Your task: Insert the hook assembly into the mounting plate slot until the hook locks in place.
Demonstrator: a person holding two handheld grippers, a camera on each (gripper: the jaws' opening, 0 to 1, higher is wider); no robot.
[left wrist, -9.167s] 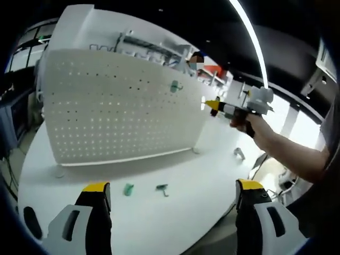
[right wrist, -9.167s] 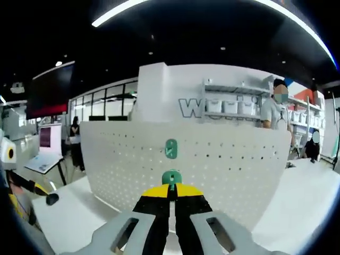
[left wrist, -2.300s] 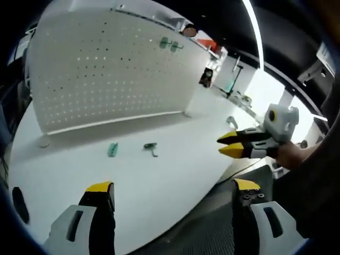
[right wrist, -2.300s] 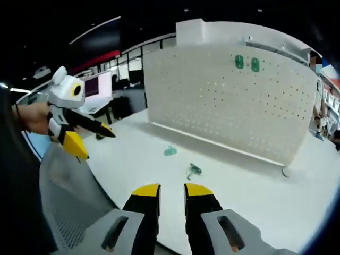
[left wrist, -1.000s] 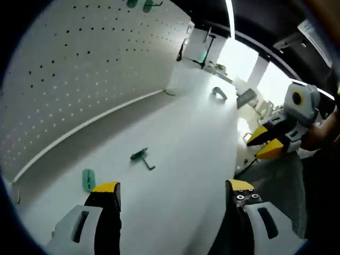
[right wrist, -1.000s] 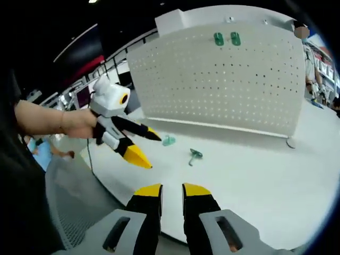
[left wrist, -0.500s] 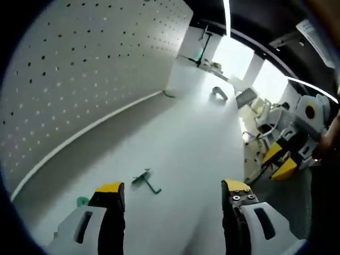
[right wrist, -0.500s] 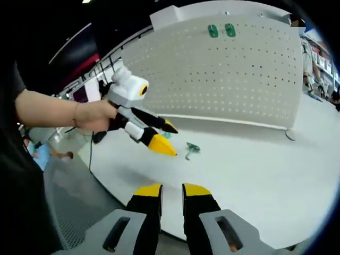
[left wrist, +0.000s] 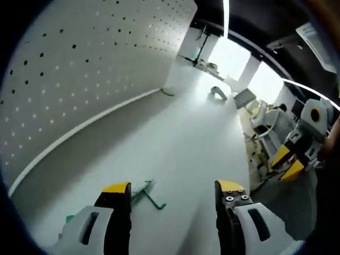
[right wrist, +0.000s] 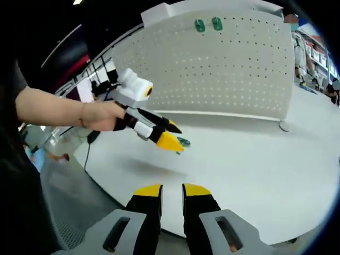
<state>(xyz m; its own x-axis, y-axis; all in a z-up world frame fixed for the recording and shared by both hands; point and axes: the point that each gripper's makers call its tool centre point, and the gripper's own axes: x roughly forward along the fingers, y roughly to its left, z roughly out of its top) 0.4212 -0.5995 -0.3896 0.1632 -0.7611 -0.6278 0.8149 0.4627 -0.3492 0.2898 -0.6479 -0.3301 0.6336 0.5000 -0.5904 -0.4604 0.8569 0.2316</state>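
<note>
The small green hook assembly with its thin bent wire arm point(left wrist: 147, 193) lay flat on the white round worktop point(left wrist: 175, 138), just ahead of the left tool point(left wrist: 172, 190) and between its yellow-tipped jaws, nearer the left-hand one. That tool's jaws stood wide apart with nothing in them. A second green piece point(left wrist: 69, 218) peeked out beside the left jaw, too hidden to identify. From the right gripper view, the left tool point(right wrist: 171, 135) hung low over the worktop in a person's hand point(right wrist: 104, 116), its tips almost covering the green hook point(right wrist: 184, 141). The right tool point(right wrist: 171, 190) had its jaws nearly together, a narrow gap between them, gripping nothing. Behind stood the white perforated mounting plate point(right wrist: 234, 58), two green hooks point(right wrist: 208, 24) already hanging near its top edge.
</note>
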